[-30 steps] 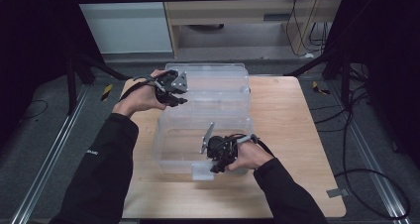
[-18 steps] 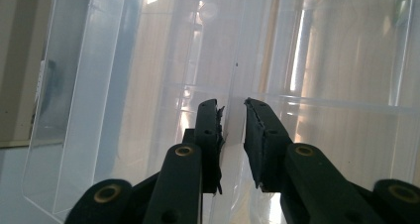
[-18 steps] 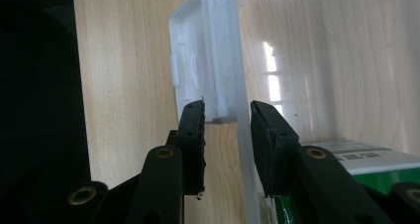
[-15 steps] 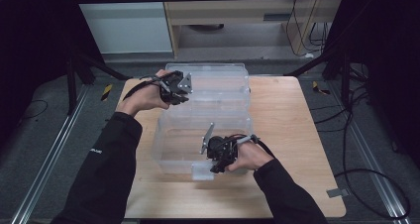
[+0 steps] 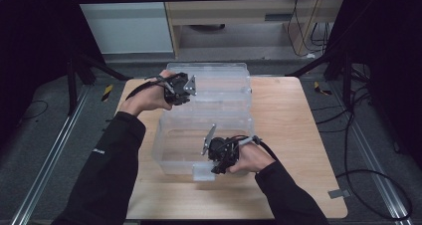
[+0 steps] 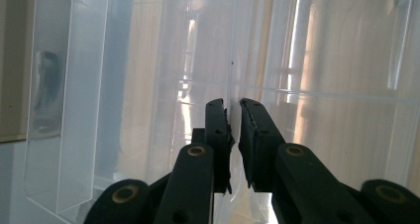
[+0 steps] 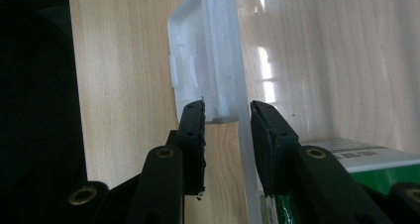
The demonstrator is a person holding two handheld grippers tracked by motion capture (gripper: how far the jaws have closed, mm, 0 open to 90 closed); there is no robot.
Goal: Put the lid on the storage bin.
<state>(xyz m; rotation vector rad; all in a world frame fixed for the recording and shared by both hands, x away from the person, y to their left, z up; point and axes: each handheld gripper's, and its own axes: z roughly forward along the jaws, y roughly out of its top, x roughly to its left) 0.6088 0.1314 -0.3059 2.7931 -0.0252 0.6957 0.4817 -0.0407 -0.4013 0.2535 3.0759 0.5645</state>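
A clear plastic box [image 5: 179, 153] lies on the wooden table with its clear lid [image 5: 219, 85] swung open at the far side. My left gripper [image 5: 191, 91] is at the lid's left part. Its jaws have just been closing, and in the left gripper view the thin lid edge [image 6: 231, 80] runs between the nearly touching pads [image 6: 218, 135]. My right gripper [image 5: 215, 168] straddles the box's near wall [image 7: 242, 85]. Its jaws are shut on that wall and the white latch [image 7: 198, 60].
The wooden table [image 5: 298, 130] has bare surface to the right of the box. A green and white packet [image 7: 356, 159] shows through the wall beside the right jaw. Black frame legs and cables [image 5: 368, 175] lie on the floor around the table.
The left gripper has edged slightly towards the lid. The right hand has kept still.
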